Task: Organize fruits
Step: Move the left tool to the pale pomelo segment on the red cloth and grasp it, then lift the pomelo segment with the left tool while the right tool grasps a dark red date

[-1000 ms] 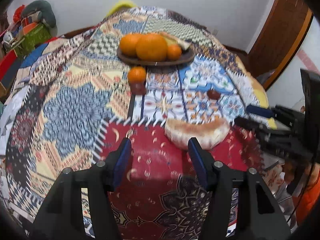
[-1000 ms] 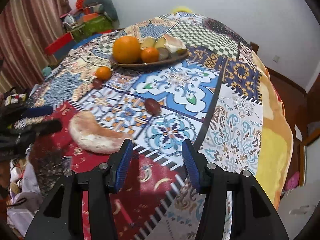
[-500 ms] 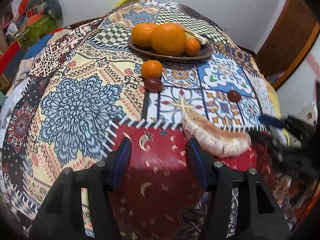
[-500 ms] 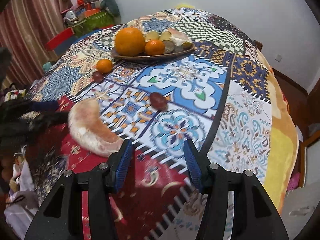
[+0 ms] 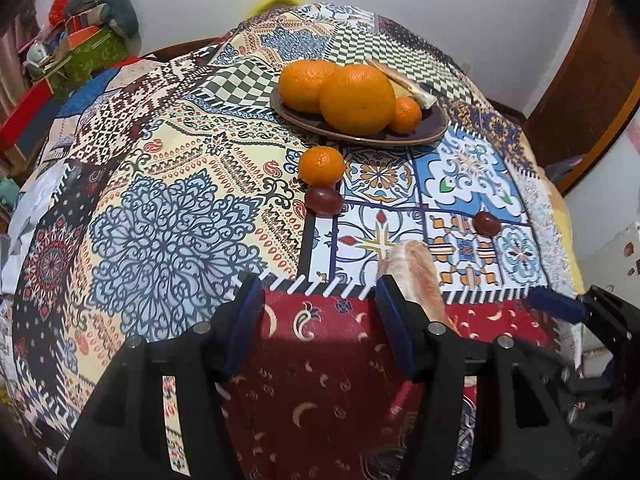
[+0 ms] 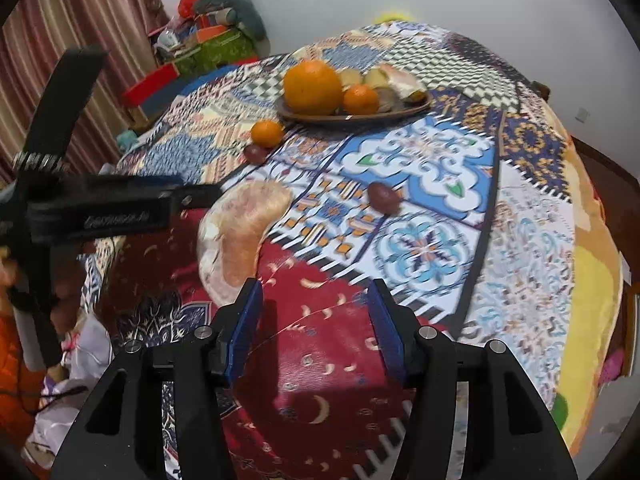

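With both the left gripper (image 5: 316, 320) and right gripper (image 6: 316, 320) jaws open and empty, I'd straddle the pomelo wedge (image 6: 240, 236) across its narrow back, then carry it to the plate (image 6: 416, 109).

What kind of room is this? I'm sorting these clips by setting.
Probably a lived-in home room: a patchwork cloth covers the table, a plate of fruit sits on it, striped curtains hang nearby, and household clutter is piled against the wall.
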The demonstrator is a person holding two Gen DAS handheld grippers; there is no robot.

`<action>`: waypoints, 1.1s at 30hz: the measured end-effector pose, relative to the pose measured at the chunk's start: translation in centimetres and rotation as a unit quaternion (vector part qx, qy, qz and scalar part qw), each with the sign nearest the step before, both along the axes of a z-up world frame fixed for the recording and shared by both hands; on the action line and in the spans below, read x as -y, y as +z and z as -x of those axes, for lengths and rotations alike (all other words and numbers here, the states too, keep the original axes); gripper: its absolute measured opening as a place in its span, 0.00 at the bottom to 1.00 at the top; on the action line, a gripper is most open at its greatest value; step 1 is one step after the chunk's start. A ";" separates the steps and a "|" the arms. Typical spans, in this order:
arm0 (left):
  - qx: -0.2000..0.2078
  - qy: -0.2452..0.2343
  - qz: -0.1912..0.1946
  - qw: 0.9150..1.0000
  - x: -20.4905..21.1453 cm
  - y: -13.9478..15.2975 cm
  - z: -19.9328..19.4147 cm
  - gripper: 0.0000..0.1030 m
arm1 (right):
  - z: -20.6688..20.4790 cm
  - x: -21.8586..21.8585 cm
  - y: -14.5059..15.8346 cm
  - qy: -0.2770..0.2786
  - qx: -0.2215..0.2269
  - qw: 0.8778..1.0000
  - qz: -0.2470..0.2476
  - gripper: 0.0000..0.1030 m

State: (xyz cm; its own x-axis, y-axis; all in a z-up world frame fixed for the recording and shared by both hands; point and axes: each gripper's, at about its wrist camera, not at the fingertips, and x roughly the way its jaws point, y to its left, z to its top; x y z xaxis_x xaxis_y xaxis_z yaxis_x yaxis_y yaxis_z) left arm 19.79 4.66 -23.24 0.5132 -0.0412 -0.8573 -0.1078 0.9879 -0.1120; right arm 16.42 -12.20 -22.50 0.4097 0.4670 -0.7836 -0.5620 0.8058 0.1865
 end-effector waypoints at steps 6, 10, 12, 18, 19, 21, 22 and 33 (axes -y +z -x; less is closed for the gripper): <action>0.012 -0.014 0.027 0.999 1.4 1.3 1.0 0.60 | -0.6 1.6 1.1 -0.027 0.018 0.999 -0.003 0.50; 0.000 -0.032 0.023 0.999 3.7 0.6 0.9 0.62 | -0.9 2.5 1.2 -0.040 0.020 0.999 -0.005 0.50; -0.007 -0.041 0.023 0.999 4.6 -0.1 0.6 0.62 | -0.8 2.8 1.1 -0.045 0.018 0.999 -0.007 0.50; -0.008 -0.058 0.004 0.998 6.3 -1.3 0.0 0.58 | -1.0 3.3 0.9 -0.047 0.015 0.999 -0.008 0.50; -0.007 -0.059 0.007 0.998 6.4 -1.3 0.0 0.58 | -1.1 3.4 0.9 -0.047 0.015 0.999 -0.009 0.50; -0.005 -0.063 0.006 0.998 6.3 -1.5 -0.3 0.52 | -1.3 3.3 0.9 -0.046 0.017 0.999 -0.010 0.50; -0.004 -0.064 0.004 0.998 6.3 -1.5 -0.4 0.50 | -1.4 3.3 0.9 -0.047 0.017 0.999 -0.009 0.50; 0.012 -0.090 0.007 0.996 5.3 -1.7 -1.2 0.39 | -3.4 1.7 0.5 -0.035 0.018 0.999 -0.009 0.50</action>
